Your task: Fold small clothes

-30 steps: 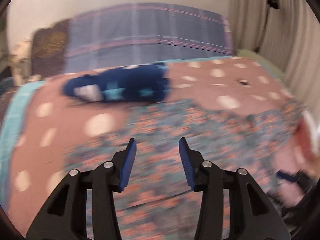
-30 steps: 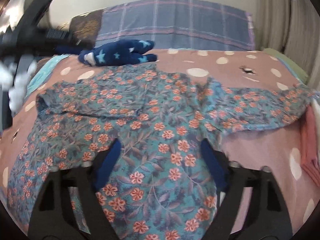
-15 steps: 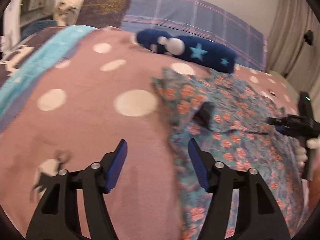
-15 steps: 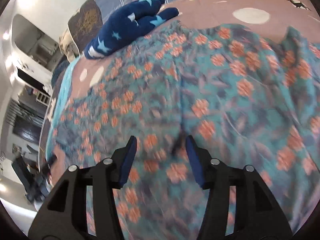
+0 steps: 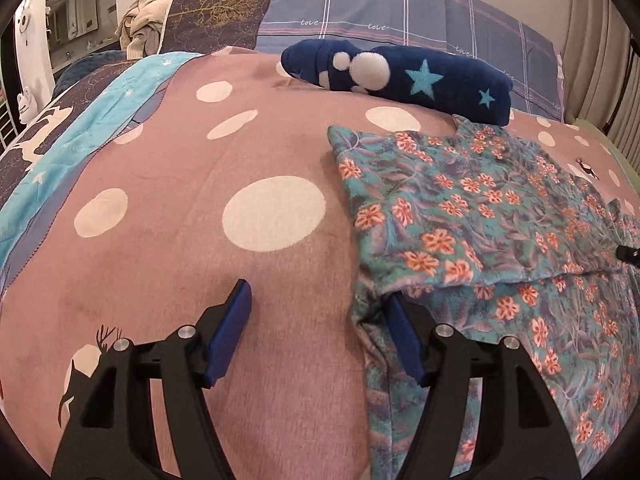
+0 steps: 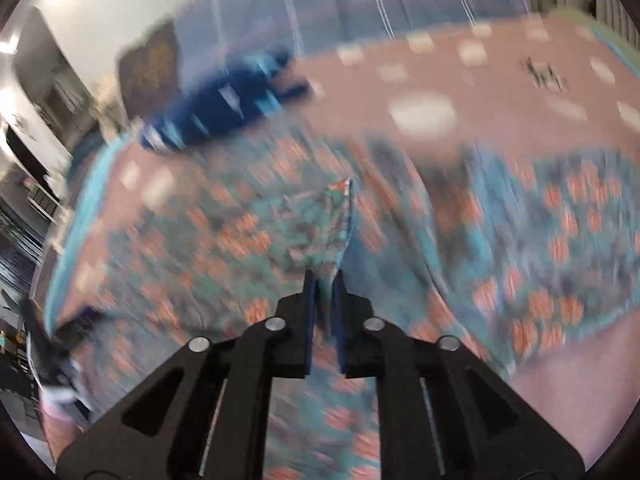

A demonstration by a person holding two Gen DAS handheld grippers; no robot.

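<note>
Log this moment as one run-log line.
task: fold small clothes | left gripper: open, at floral garment edge | right gripper: shut on floral garment fold | right view blurred

The floral garment (image 5: 472, 216) is spread on the blanket (image 5: 200, 248), at its right side. A plush toy (image 5: 400, 74) is laid just behind the garment's far edge, before the pillows (image 5: 380, 12). A second blanket (image 5: 80, 120) is draped at far left.

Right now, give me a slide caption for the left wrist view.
Open left tongs straddle the edge of a floral garment on a polka-dot blanket.
</note>
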